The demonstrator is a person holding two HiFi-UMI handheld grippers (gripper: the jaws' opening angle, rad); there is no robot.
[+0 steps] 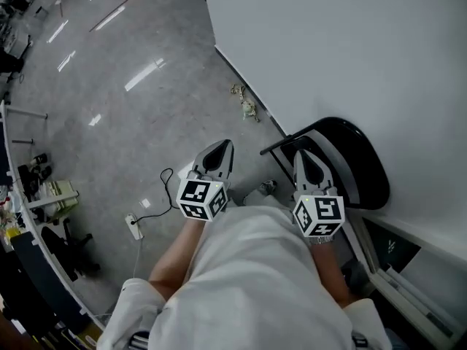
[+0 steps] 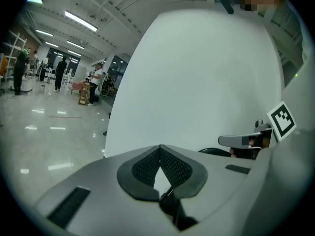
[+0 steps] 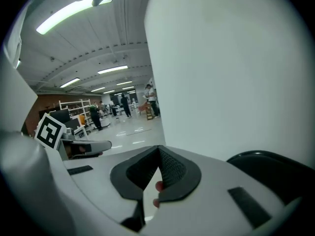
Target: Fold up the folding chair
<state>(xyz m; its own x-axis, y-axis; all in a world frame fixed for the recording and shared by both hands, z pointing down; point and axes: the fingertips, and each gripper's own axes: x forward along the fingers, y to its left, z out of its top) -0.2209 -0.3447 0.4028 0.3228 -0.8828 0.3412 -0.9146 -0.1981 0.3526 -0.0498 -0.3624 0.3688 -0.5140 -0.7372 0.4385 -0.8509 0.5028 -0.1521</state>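
— What is seen of the room?

— A grey polished floor (image 1: 109, 122) is seen, closed off on the right by a white wall (image 1: 350, 42). A power strip (image 1: 133, 227) with its cable lies on the floor to the person's left.

— Where is the chair found?

— The black chair (image 1: 357, 159) is found close against the foot of the wall, just beyond the right gripper (image 1: 300, 155). It is touched by neither gripper. Whether it is folded fully flat cannot be told.

— How are the hands posed?

— Both grippers are held out in front of the body on bare forearms (image 1: 175, 257), side by side and apart. They are pointed forward and slightly down, with the marker cubes turned up toward the head. The left gripper (image 1: 225, 146) is held over open floor.

— And the fingers?

— The fingers (image 2: 145, 166) of the left gripper are seen closed tip to tip, with nothing held. Those of the right are likewise pressed together and empty.
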